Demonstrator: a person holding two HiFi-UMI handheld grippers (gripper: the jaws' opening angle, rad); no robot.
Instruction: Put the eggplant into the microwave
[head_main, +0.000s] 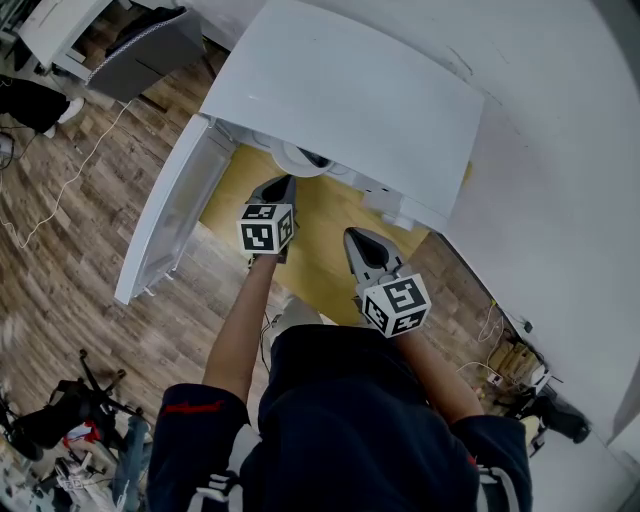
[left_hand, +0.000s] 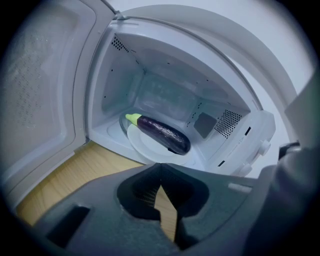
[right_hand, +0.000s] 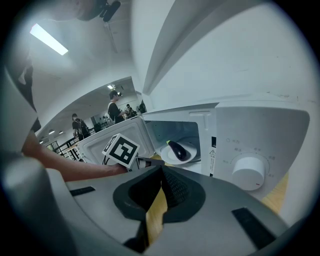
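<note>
- Eggplant (left_hand: 162, 134) lies on its side on the round white plate (left_hand: 145, 150) inside the microwave (left_hand: 150, 85); its green stem end points to the back left in the left gripper view.
- Microwave door (head_main: 165, 215) hangs wide open to the left, so the cavity is fully exposed.
- Left gripper (left_hand: 161, 166) sits just outside the cavity mouth, above the wooden tabletop (left_hand: 70, 175). Its jaws are pressed together at the tips with nothing between them, and it stays apart from the eggplant.
- Right gripper (right_hand: 161, 168) is set further right, facing the control panel side of the oven near the white dial (right_hand: 247, 172). Its jaws also meet at the tips and grip nothing.
- From the right gripper view, the left gripper's marker cube (right_hand: 121, 150) shows in front of the open door, with the person's forearm (right_hand: 65, 167) behind it.
- From the head view, both grippers point toward the oven over the yellow-brown table, the left one closer to the opening.
</note>
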